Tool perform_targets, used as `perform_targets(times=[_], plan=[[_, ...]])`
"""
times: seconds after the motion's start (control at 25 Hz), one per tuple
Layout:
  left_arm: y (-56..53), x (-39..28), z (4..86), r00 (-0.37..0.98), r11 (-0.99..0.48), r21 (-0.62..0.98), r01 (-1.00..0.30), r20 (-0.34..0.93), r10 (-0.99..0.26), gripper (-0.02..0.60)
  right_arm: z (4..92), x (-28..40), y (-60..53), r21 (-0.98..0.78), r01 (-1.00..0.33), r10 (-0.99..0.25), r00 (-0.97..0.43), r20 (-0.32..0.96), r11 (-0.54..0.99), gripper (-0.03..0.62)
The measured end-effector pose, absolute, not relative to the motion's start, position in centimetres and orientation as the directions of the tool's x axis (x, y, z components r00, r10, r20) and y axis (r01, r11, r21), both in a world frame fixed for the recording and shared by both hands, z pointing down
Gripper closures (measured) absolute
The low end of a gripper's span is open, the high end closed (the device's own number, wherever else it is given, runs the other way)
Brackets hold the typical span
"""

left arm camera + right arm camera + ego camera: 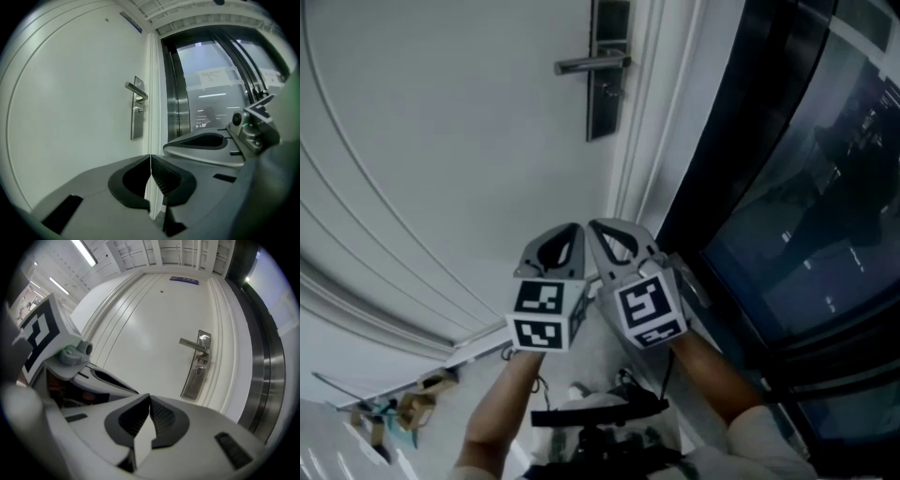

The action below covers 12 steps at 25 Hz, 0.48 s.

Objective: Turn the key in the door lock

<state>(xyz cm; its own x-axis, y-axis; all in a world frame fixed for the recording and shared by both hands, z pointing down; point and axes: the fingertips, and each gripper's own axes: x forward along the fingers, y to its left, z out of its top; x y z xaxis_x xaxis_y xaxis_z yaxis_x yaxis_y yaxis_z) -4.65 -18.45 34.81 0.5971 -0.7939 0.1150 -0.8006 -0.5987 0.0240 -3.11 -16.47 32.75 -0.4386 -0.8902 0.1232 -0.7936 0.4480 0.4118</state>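
Both tools empty, jaws pressed together: left gripper (575,231) beside right gripper (596,228). Door lock (607,92), apparently with key (199,367), lies at 12 o'clock, well apart, under lever handle (591,65). Right gripper seems marginally nearer.

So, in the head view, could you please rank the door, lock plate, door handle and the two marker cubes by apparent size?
1. door
2. left cube, right cube and lock plate: about alike, so unranked; the cubes are far nearer the camera
3. door handle
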Motion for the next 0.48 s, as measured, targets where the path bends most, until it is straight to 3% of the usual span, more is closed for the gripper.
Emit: perform_targets(times=[0.48], plan=[[-24.4,0.8,31.4,0.572,-0.573,0.004,-0.819,0.071,-0.817,0.563,28.2,2.2,-23.5,0.683,-0.614,-0.876,-0.475,0.082,0.397,0.572]])
